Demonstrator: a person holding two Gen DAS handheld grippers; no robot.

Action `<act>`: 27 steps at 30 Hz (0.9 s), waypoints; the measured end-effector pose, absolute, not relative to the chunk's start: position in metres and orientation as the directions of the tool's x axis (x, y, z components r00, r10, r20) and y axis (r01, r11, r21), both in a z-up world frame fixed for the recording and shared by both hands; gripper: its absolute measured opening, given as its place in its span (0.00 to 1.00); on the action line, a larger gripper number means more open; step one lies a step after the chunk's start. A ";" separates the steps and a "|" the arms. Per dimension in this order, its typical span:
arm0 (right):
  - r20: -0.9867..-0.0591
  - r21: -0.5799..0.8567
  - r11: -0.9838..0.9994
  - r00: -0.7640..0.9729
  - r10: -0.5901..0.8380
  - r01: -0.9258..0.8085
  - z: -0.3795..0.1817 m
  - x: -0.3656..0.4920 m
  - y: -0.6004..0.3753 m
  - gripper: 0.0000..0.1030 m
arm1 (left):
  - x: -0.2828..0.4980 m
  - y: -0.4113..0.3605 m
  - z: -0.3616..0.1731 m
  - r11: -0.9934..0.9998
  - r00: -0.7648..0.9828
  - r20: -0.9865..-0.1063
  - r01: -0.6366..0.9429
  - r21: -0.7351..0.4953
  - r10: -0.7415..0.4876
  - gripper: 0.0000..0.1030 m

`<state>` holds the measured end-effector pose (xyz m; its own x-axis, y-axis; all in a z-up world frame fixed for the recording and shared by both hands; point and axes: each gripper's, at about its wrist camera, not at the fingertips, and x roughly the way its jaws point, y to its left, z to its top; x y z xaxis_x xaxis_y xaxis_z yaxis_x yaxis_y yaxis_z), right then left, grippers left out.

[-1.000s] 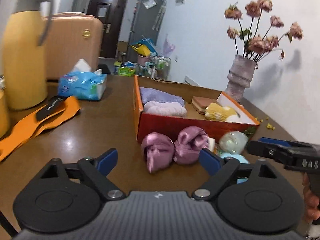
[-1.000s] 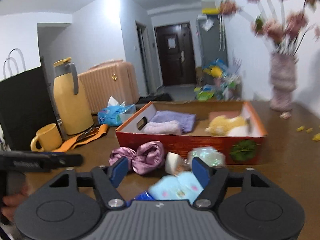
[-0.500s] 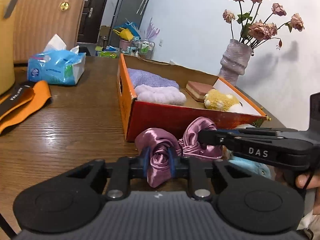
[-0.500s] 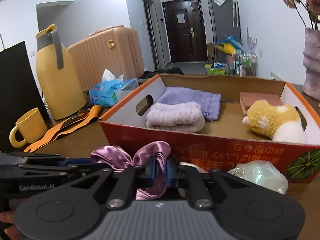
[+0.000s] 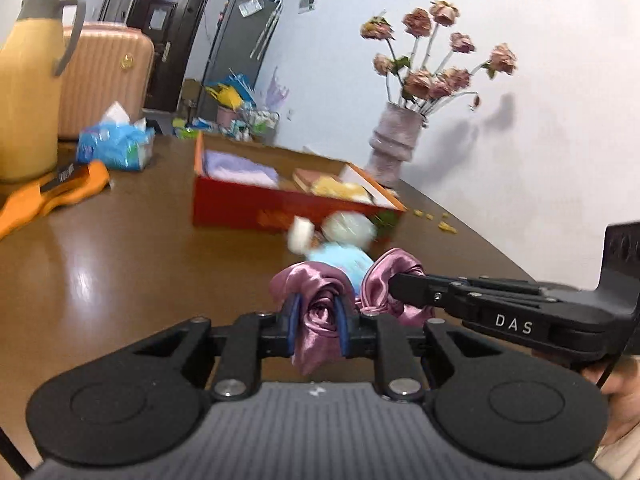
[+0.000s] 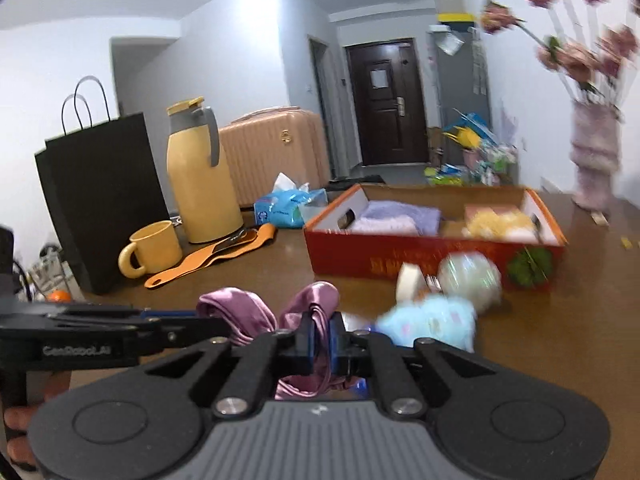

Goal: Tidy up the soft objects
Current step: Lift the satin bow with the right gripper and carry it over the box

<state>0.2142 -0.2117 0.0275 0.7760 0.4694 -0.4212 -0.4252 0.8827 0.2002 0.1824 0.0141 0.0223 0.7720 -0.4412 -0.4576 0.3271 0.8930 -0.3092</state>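
Note:
A purple satin cloth [image 5: 320, 312] is bunched in two lobes and held off the table. My left gripper [image 5: 318, 326] is shut on its left lobe. My right gripper [image 6: 320, 336] is shut on the other lobe [image 6: 316, 304]; it reaches in from the right in the left wrist view [image 5: 400, 284]. The red cardboard box [image 6: 360, 256] stands farther back and holds purple towels [image 6: 396, 218], a brown block and a yellow plush toy [image 6: 500, 222]. A light blue soft item [image 6: 432, 320], a pale round bundle [image 6: 468, 276] and a white roll [image 6: 408, 278] lie before the box.
On the brown table stand a yellow thermos [image 6: 198, 176], a yellow mug [image 6: 154, 248], a black paper bag [image 6: 100, 196], an orange strap [image 6: 216, 252], a blue tissue pack [image 6: 288, 208] and a vase of dried roses [image 5: 396, 144]. A pink suitcase [image 6: 272, 148] stands behind.
Both grippers went from open to shut on the purple cloth, then lifted it and drew it back from the box. The box and the other soft items now lie farther away.

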 end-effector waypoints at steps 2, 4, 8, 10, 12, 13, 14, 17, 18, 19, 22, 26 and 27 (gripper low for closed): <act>-0.419 0.206 0.891 0.787 0.453 -0.404 0.023 0.188 -0.221 0.07 | 0.165 0.005 0.017 0.884 0.753 -0.471 0.338 -0.323 -0.459 0.19; -0.418 0.204 0.902 0.800 0.431 -0.380 0.020 0.170 -0.228 0.07 | 0.149 -0.005 0.014 0.882 0.741 -0.484 0.348 -0.317 -0.466 0.18; -0.387 0.217 0.908 0.822 0.418 -0.359 0.024 0.135 -0.242 0.07 | 0.125 -0.019 0.025 0.881 0.751 -0.462 0.386 -0.274 -0.472 0.18; -0.362 0.213 0.911 0.837 0.410 -0.354 0.030 0.123 -0.249 0.07 | 0.117 -0.022 0.034 0.873 0.761 -0.428 0.407 -0.269 -0.488 0.18; -0.340 0.208 0.913 0.850 0.403 -0.350 0.036 0.114 -0.255 0.07 | 0.113 -0.024 0.038 0.872 0.763 -0.423 0.412 -0.265 -0.489 0.18; -0.333 0.209 0.914 0.853 0.402 -0.349 0.038 0.111 -0.258 0.07 | 0.112 -0.025 0.039 0.873 0.766 -0.421 0.410 -0.262 -0.486 0.18; -0.331 0.207 0.914 0.854 0.402 -0.350 0.040 0.111 -0.257 0.07 | 0.110 -0.027 0.040 0.874 0.769 -0.417 0.411 -0.257 -0.484 0.18; -0.324 0.198 0.913 0.855 0.404 -0.357 0.041 0.108 -0.255 0.07 | 0.107 -0.025 0.042 0.873 0.773 -0.407 0.412 -0.262 -0.487 0.18; -0.324 0.197 0.913 0.855 0.405 -0.358 0.041 0.108 -0.255 0.07 | 0.109 -0.024 0.042 0.872 0.773 -0.407 0.409 -0.268 -0.487 0.18; -0.324 0.198 0.913 0.855 0.405 -0.357 0.040 0.109 -0.255 0.07 | 0.110 -0.023 0.042 0.871 0.771 -0.408 0.407 -0.275 -0.489 0.18; -0.324 0.213 0.915 0.858 0.398 -0.344 0.036 0.114 -0.254 0.07 | 0.121 -0.018 0.038 0.868 0.767 -0.410 0.397 -0.299 -0.493 0.18; -0.325 0.193 0.921 0.863 0.387 -0.340 0.037 0.129 -0.248 0.07 | 0.148 -0.013 0.048 0.871 0.781 -0.390 0.402 -0.283 -0.487 0.17; -0.317 0.188 0.918 0.863 0.394 -0.350 0.043 0.137 -0.247 0.07 | 0.159 -0.012 0.054 0.871 0.789 -0.373 0.407 -0.276 -0.488 0.17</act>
